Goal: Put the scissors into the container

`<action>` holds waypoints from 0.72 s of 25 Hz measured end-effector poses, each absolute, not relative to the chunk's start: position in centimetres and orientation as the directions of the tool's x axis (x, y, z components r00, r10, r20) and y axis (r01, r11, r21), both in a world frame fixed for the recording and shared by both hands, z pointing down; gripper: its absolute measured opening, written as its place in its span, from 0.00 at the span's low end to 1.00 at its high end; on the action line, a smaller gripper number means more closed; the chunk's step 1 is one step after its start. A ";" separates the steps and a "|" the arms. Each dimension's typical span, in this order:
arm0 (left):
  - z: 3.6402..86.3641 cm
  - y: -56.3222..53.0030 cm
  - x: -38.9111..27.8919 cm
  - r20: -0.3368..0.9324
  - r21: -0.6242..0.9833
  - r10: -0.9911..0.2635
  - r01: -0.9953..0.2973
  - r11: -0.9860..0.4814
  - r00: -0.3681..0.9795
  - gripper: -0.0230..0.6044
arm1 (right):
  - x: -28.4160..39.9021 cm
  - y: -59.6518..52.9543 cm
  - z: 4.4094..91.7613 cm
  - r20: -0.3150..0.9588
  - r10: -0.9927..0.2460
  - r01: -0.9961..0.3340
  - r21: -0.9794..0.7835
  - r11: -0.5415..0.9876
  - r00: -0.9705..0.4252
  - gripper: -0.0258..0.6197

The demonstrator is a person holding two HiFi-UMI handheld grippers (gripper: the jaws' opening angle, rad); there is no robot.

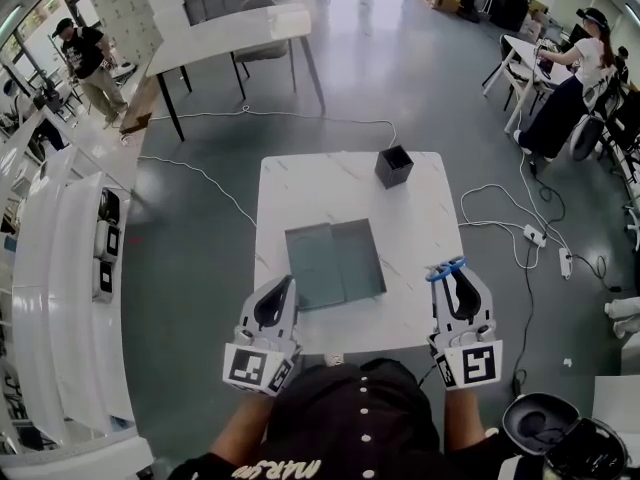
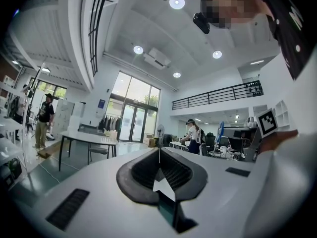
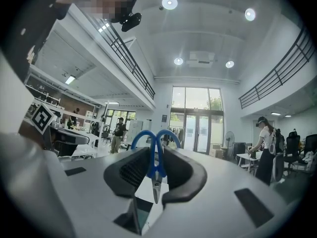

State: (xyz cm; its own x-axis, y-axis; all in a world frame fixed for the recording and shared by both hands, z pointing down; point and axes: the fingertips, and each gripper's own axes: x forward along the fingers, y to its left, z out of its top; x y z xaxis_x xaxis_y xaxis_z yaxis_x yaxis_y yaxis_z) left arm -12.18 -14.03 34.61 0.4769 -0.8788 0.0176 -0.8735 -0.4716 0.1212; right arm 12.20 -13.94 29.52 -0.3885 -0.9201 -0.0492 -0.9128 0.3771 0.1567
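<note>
Scissors (image 3: 151,162) in right gripper (image 1: 452,276), container (image 1: 394,166) apart.

Black buttoned shirt (image 1: 350,423); white, black-lined left tongs (image 1: 287,280) and right tongs (image 1: 455,268), each with square-marker cube (image 1: 258,366).

Bright and even here: we've got round recessed ceiling lamps (image 3: 169,3) glowing overhead and daylight pouring through the tall glass entrance doors (image 3: 190,118). From the head view, the white marble-look desk (image 1: 420,218) carries barely a shadow, and the polished grey floor (image 1: 400,78) gives a soft sheen. Both gripper views bow hard at their edges inside black corners, yet we see the blue-handled steel scissors (image 3: 152,160) crisp.
</note>
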 end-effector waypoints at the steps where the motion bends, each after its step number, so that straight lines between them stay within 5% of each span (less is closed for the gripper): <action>1: 34.9 -14.2 -12.3 0.024 0.124 -0.878 -0.873 -0.472 0.478 0.09 | 12.1 -14.2 29.9 -0.041 -0.920 -0.912 0.155 0.380 -0.390 0.20; 18: 36.7 -15.5 -10.1 0.085 0.154 -0.913 -0.910 -0.385 0.400 0.09 | 12.1 -19.6 33.4 0.049 -0.854 -0.845 0.123 0.520 -0.518 0.20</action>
State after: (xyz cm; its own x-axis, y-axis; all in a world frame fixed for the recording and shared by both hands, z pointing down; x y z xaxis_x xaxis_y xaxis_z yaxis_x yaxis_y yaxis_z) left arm -10.06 -15.49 36.71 0.4001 -0.9126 0.0847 -0.9101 -0.3847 0.1544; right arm 12.06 -19.64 33.38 -0.5180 -0.8540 0.0491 -0.8454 0.5199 0.1226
